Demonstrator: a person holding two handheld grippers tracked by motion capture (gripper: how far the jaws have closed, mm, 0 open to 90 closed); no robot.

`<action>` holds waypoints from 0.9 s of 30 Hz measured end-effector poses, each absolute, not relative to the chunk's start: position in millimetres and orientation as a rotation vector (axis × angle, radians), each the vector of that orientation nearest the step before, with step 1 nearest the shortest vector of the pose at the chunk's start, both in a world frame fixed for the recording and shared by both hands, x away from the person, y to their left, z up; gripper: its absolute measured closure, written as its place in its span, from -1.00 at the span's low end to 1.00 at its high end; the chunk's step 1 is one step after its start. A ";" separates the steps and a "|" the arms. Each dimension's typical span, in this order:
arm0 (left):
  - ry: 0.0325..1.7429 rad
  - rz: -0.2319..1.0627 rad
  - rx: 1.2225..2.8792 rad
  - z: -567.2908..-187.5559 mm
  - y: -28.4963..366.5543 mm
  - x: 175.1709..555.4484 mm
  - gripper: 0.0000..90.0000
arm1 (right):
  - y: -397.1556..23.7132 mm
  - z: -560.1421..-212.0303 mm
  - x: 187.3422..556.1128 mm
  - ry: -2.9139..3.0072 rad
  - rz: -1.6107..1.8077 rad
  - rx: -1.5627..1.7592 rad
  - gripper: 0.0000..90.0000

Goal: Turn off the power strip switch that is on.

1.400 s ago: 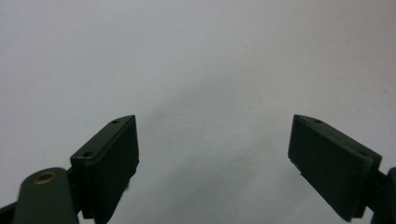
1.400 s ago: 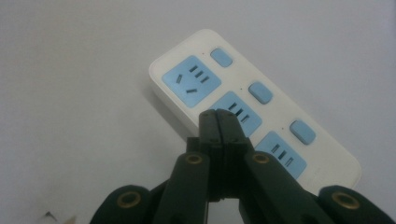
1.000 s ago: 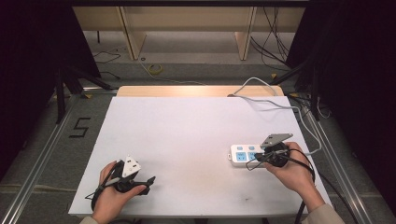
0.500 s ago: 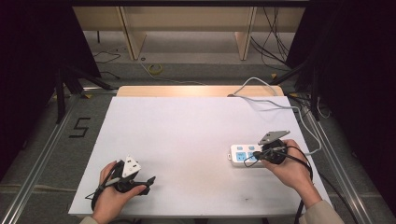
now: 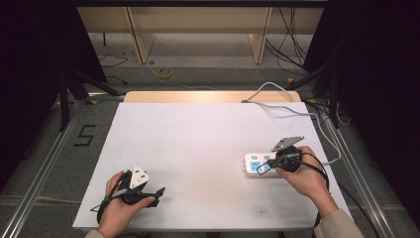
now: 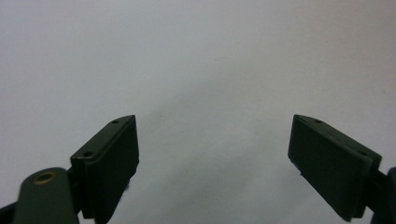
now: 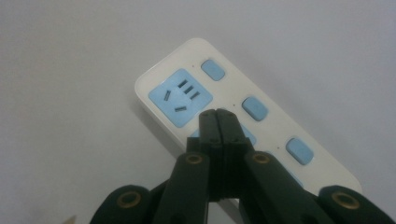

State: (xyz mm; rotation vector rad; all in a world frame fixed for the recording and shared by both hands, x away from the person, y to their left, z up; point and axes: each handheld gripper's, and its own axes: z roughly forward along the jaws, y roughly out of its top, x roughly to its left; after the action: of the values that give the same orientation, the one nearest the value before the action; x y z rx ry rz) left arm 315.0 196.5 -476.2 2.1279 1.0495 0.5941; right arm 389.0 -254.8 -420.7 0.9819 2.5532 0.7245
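A white power strip [image 5: 252, 164] with blue sockets lies flat on the white table [image 5: 208, 144] at the near right. In the right gripper view the power strip [image 7: 159, 84] runs diagonally, with a blue socket [image 7: 181, 97] and three blue buttons [image 7: 254, 108] along one side. My right gripper [image 7: 217, 114] is shut, its jaws pressed together with nothing between them. Its tips sit over the strip just behind the end socket; I cannot tell if they touch it. From above, the right gripper [image 5: 264, 168] points left over the strip. My left gripper [image 5: 159, 191] rests at the near left, and the left gripper [image 6: 212, 144] is open over bare table.
The strip's white cable [image 5: 317, 124] loops off its right end and runs back over the far right table edge. A wooden board [image 5: 208, 96] borders the far edge. Metal rails [image 5: 44, 163] run along the floor at both sides.
My right gripper has shifted slightly left and away over the power strip. The left gripper and the strip have stayed put.
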 end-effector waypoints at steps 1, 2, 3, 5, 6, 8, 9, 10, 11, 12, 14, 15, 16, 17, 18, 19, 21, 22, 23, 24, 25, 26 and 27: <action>1.049 0.594 2.128 -476.3 196.4 315.0 -0.64 | -255.0 -420.7 389.6 2.556 0.722 0.979 1.00; 1.049 0.594 2.129 -476.2 196.3 315.0 -0.64 | -254.8 -420.6 390.0 2.555 0.720 0.979 1.00; 1.047 0.593 2.134 -476.0 196.4 315.0 -0.64 | -254.5 -420.5 390.5 2.554 0.719 0.978 1.00; 1.046 0.593 2.135 -476.0 196.2 314.9 -0.64 | -253.9 -420.1 391.3 2.554 0.717 0.982 1.00; 1.046 0.591 2.134 -476.1 196.1 314.8 -0.64 | -253.6 -420.1 391.7 2.556 0.718 0.981 1.00; 1.046 0.593 2.134 -476.0 196.2 314.8 -0.64 | -253.1 -420.1 392.8 2.557 0.715 0.976 1.00; 1.047 0.592 2.134 -476.1 196.2 314.8 -0.64 | -252.9 -420.0 393.3 2.558 0.713 0.976 1.00; 1.047 0.594 2.134 -476.0 196.3 314.8 -0.64 | -252.6 -419.9 393.7 2.559 0.711 0.978 1.00; 1.047 0.594 2.134 -476.0 196.3 314.8 -0.64 | -252.3 -419.9 394.2 2.557 0.712 0.980 1.00; 1.047 0.593 2.134 -476.0 196.3 314.8 -0.64 | -251.9 -419.8 394.6 2.556 0.714 0.982 1.00; 1.046 0.592 2.134 -476.1 196.2 314.8 -0.64 | -251.4 -419.1 395.4 2.560 0.710 0.986 1.00; 1.046 0.593 2.134 -476.1 196.2 314.8 -0.64 | -251.0 -418.9 395.9 2.559 0.708 0.986 1.00; 1.046 0.592 2.134 -476.1 196.1 314.7 -0.64 | -250.7 -418.6 396.4 2.558 0.708 0.984 1.00; 1.046 0.592 2.134 -476.1 196.1 314.7 -0.64 | -250.4 -418.3 396.7 2.560 0.705 0.985 1.00; 1.046 0.591 2.134 -476.1 196.1 314.7 -0.64 | -250.2 -418.0 397.3 2.563 0.703 0.983 1.00; 1.046 0.591 2.134 -476.1 196.0 314.7 -0.64 | -250.1 -417.8 397.9 2.565 0.700 0.978 1.00; 1.045 0.591 2.133 -476.1 196.0 314.7 -0.64 | -249.1 -417.9 398.6 2.564 0.699 0.985 1.00; 1.045 0.592 2.133 -476.1 196.0 314.7 -0.64 | -248.7 -418.2 399.1 2.566 0.699 0.986 1.00; 1.045 0.592 2.133 -476.1 196.0 314.6 -0.64 | -248.7 -418.5 399.8 2.568 0.695 0.983 1.00; 1.045 0.592 2.133 -476.1 196.0 314.6 -0.64 | -248.2 -418.8 400.0 2.567 0.694 0.987 1.00; 1.045 0.592 2.134 -476.1 196.0 314.6 -0.64 | -247.9 -418.8 400.4 2.568 0.692 0.991 1.00; 1.045 0.592 2.133 -476.1 196.0 314.6 -0.64 | -247.7 -418.9 400.8 2.569 0.691 0.989 1.00; 1.045 0.591 2.134 -476.1 196.0 314.7 -0.64 | -247.5 -419.0 401.3 2.570 0.690 0.986 1.00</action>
State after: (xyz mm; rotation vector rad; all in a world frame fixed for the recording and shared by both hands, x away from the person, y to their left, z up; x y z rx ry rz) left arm 314.7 196.0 -476.1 2.1337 1.0446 0.5914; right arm 401.3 -247.5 -419.0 0.9858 2.5695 0.6900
